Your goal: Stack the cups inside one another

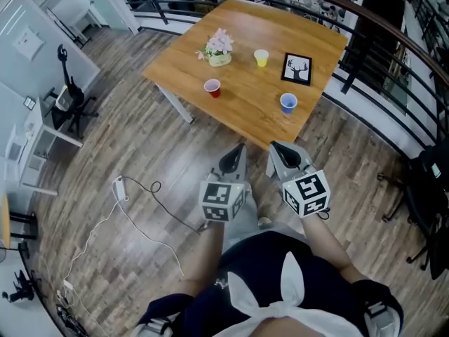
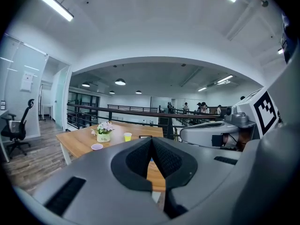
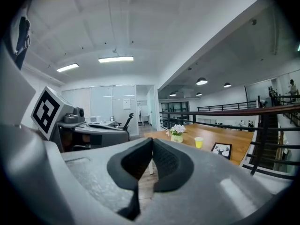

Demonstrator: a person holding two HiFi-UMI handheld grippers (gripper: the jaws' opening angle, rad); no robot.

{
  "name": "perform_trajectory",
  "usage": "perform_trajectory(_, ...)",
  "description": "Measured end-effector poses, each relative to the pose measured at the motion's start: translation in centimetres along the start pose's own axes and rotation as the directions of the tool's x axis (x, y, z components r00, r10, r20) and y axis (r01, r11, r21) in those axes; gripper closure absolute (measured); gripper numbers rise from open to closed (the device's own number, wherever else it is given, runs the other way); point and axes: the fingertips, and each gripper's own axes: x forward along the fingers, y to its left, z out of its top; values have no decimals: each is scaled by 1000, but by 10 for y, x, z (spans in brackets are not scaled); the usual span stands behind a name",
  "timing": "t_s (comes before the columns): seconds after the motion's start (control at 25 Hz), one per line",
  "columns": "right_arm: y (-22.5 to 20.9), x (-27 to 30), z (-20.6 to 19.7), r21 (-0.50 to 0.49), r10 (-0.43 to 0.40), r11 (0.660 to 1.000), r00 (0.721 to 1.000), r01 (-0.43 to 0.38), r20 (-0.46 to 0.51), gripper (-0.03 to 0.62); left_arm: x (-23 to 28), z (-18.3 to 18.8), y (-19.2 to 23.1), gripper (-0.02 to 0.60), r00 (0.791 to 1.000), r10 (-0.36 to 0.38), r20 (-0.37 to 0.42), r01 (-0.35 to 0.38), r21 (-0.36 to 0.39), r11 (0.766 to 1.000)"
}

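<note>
Approach comes first, I judge: left gripper [image 1: 237, 153] and right gripper [image 1: 280, 152], both closed empty, must reach the table [image 1: 245, 114] and open for the red cup [image 1: 212, 88].

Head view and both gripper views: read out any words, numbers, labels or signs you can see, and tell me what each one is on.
No text here can be read.
Sheet on the wall: print too small to read.
Framed picture on the table: a deer's head with antlers, no words.
Left cube and right cube: black-and-white square patterns, no letters.
</note>
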Motion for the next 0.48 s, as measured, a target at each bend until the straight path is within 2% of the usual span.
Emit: perform_trajectory(0.48, -66, 81, -2, -13, -105, 994, 993, 104, -49, 594, 82, 16, 63, 565, 999, -55, -2, 55, -10, 998)
